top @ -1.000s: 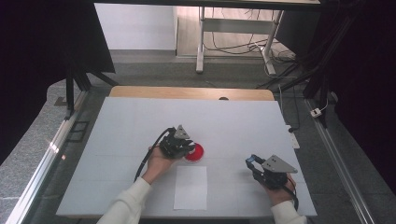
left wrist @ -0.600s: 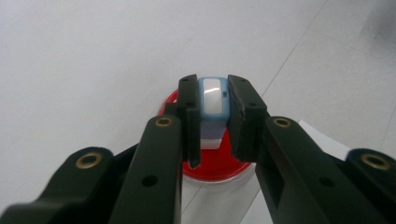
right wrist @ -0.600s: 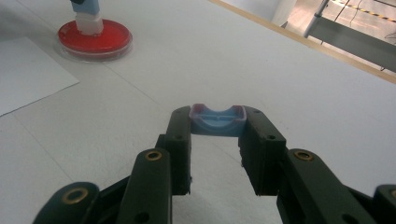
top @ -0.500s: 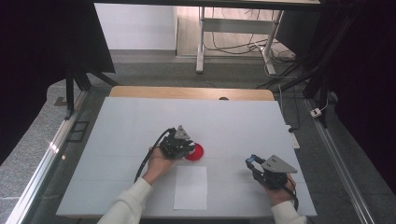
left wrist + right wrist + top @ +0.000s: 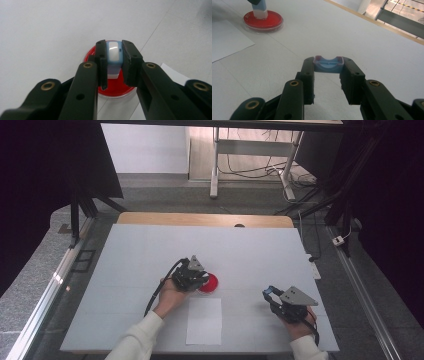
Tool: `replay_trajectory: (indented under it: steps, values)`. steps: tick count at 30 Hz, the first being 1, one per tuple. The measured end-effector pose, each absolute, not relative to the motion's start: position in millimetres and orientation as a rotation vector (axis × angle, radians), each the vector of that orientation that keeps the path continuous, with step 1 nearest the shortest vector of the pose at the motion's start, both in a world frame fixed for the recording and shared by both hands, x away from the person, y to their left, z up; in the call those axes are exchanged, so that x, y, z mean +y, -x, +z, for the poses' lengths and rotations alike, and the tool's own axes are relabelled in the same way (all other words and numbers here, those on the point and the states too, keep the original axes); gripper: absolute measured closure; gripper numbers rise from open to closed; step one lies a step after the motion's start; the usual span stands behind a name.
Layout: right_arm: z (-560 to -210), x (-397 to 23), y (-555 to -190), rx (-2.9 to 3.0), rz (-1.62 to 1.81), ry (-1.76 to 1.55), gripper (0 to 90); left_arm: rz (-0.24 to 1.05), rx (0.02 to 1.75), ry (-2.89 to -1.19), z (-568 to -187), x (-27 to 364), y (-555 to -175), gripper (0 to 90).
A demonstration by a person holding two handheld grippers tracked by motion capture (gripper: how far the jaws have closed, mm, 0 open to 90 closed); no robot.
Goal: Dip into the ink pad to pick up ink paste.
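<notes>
My left gripper (image 5: 113, 47) is shut on a small light-blue and white block (image 5: 114, 53), standing it on a round red dish (image 5: 88, 53). In the high view this gripper (image 5: 196, 279) sits at the dish's (image 5: 211, 284) left edge, near the table's middle. My right gripper (image 5: 328, 60) is shut on a blue cap-like piece (image 5: 328, 65) with reddish rims, held just above the white table. In the high view it (image 5: 271, 293) is at the front right. The right gripper view shows the dish (image 5: 263, 22) with the block (image 5: 261, 10) on it at top left.
A white sheet of paper (image 5: 204, 320) lies flat just in front of the dish, between the two hands; its corner shows in the right gripper view (image 5: 227, 40). The white table (image 5: 150, 250) has a wooden far edge (image 5: 200, 219). Metal frames and cables lie beyond.
</notes>
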State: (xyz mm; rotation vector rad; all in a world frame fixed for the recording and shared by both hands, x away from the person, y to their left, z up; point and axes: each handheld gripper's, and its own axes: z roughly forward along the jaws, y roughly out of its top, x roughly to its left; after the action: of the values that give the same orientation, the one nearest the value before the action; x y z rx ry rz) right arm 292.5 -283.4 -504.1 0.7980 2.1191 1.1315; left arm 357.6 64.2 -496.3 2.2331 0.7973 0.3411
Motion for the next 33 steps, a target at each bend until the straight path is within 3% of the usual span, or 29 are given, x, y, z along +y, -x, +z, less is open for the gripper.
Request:
replay_trajectory:
  steps: [33]
  values:
    - [-504.2,-283.1,-292.1,2.119,1.133,-0.796,65.4,0.396,0.775,-2.235,-498.9,62.3,-351.3,76.1]
